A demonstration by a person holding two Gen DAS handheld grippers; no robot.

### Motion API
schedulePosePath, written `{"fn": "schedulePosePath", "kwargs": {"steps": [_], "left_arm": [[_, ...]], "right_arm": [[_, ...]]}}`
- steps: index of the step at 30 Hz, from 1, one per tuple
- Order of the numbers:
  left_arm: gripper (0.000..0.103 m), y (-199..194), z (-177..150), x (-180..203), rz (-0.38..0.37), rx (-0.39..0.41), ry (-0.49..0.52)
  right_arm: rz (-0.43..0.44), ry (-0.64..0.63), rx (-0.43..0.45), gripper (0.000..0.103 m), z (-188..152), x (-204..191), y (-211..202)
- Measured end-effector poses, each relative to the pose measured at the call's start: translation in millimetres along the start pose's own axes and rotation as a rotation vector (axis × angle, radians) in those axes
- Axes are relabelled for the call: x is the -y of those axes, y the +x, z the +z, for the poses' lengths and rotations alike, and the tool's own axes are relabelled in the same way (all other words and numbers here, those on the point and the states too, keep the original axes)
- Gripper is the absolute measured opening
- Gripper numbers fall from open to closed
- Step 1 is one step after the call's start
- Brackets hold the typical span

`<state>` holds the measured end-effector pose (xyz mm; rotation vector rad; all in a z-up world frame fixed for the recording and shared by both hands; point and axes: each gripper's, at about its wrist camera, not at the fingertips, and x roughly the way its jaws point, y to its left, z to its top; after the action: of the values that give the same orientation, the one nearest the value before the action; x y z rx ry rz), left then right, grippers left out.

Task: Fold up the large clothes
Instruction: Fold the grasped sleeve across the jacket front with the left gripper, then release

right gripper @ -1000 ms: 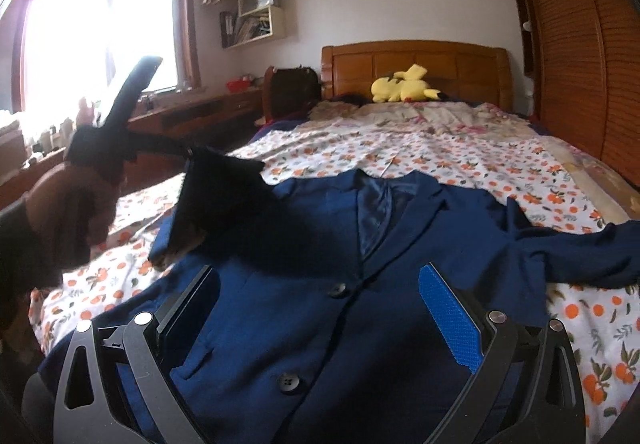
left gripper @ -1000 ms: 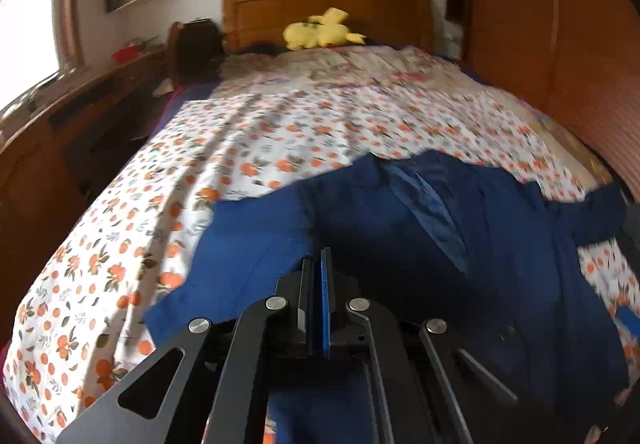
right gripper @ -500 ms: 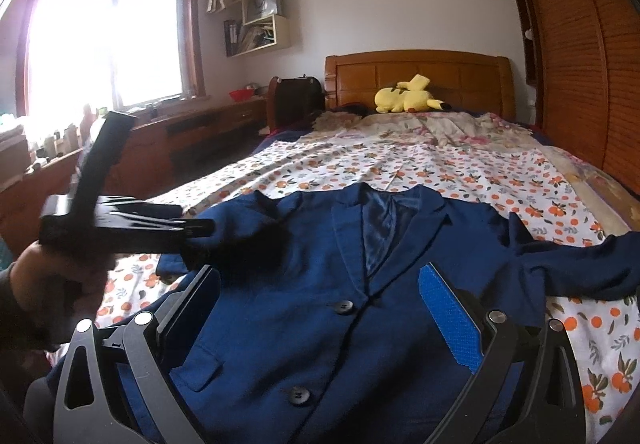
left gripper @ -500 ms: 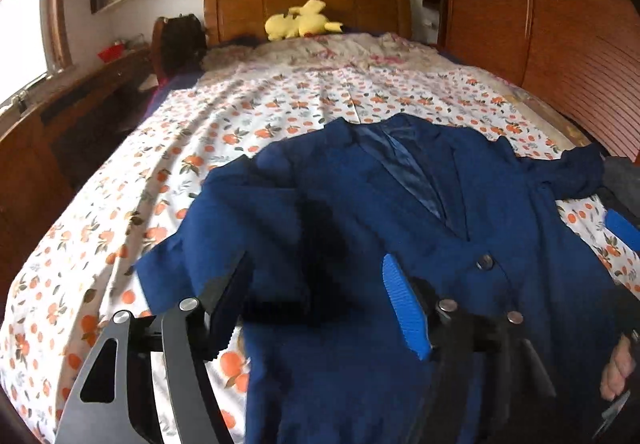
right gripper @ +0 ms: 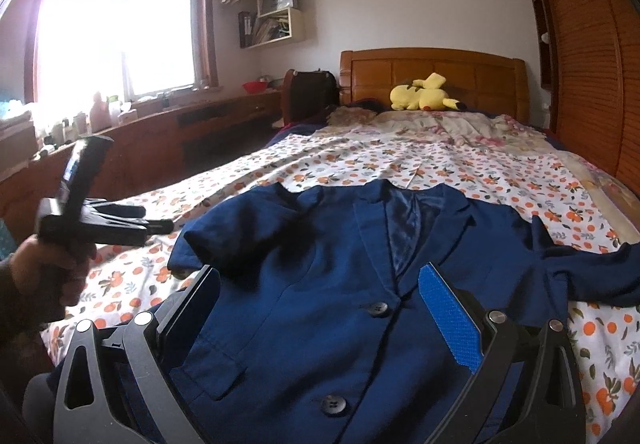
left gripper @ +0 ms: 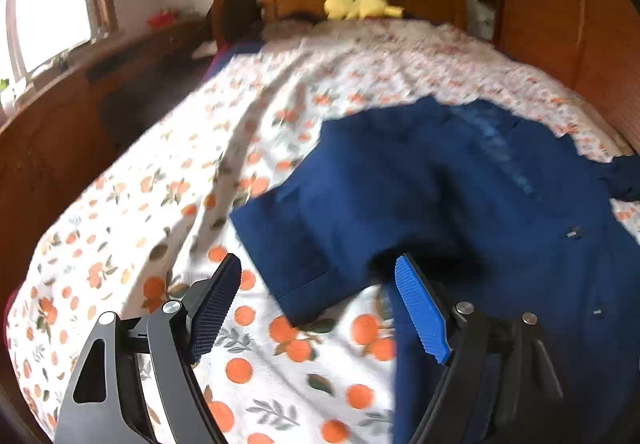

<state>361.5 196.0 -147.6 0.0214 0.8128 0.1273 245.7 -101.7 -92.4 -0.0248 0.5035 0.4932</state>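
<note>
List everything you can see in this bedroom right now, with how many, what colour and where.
Navy blue buttoned jacket: one, lying front up on the near part of the bed, one short sleeve folded in.
Orange-print white bedsheet: one, covering the bed.
Yellow plush toy: one, by the headboard.
Brown wooden headboard: one, at the far end of the bed.
White wall shelves: one set, beside the window.
Bright window: one, on the left wall.
Red bowl: one, on the wooden counter under the window.
Left gripper: one, black with a blue pad, open, above the sheet by the folded sleeve.
Right gripper: one, black with a blue pad, open, above the jacket front.
</note>
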Motion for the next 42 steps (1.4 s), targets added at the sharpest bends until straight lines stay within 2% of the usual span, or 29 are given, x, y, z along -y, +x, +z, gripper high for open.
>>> {"fn": "schedulePosePath", "kwargs": {"steps": [5,12,13,15,17,18,22,29,31,36,42], "left_arm": [[0.061,46.1,-8.6,-19.6,-0.011,-0.093,-0.076],[0.059,77.1,-10.4,-21.3,-0.016,-0.185,-0.101],[0.055,79.8,-9.2,-21.4,-0.020,-0.195,-0.108],[0.047,83.6,-7.5,-22.3,-0.029,-0.209,-0.124],[0.015,82.7,-6.5,-21.2,-0.048,-0.208,-0.131],[0.011,79.8,-4.5,-19.6,-0.054,-0.205,-0.130],[0.009,50.2,13.1,-1.4,-0.016,-0.127,-0.080],[0.009,-23.8,58.2,54.0,-0.025,0.050,0.008],[0.009,-49.2,70.3,78.4,-0.051,0.107,0.040],[0.009,-90.0,78.6,141.0,-0.126,0.172,0.124],[0.009,-120.2,57.9,206.2,-0.210,0.199,0.219]], "right_arm": [[-0.001,-0.016,-0.024,0.096,-3.1,-6.0,4.6],[-0.010,-0.015,-0.039,0.096,-3.9,-3.4,6.4],[-0.011,-0.016,-0.040,0.096,-4.0,-3.1,5.4],[-0.011,-0.016,-0.038,0.096,-3.8,-3.1,4.5],[-0.013,-0.015,-0.035,0.096,-3.7,-1.2,1.9],[-0.015,-0.015,-0.033,0.096,-3.7,0.1,0.2],[-0.031,-0.011,-0.023,0.096,-5.2,9.1,-10.3],[-0.077,0.003,-0.008,0.096,-9.0,29.8,-35.1],[-0.092,0.011,-0.005,0.096,-10.0,37.4,-42.4],[-0.126,0.027,-0.003,0.096,-12.6,52.5,-58.6],[-0.160,0.037,-0.009,0.096,-15.7,65.5,-72.5]]}}
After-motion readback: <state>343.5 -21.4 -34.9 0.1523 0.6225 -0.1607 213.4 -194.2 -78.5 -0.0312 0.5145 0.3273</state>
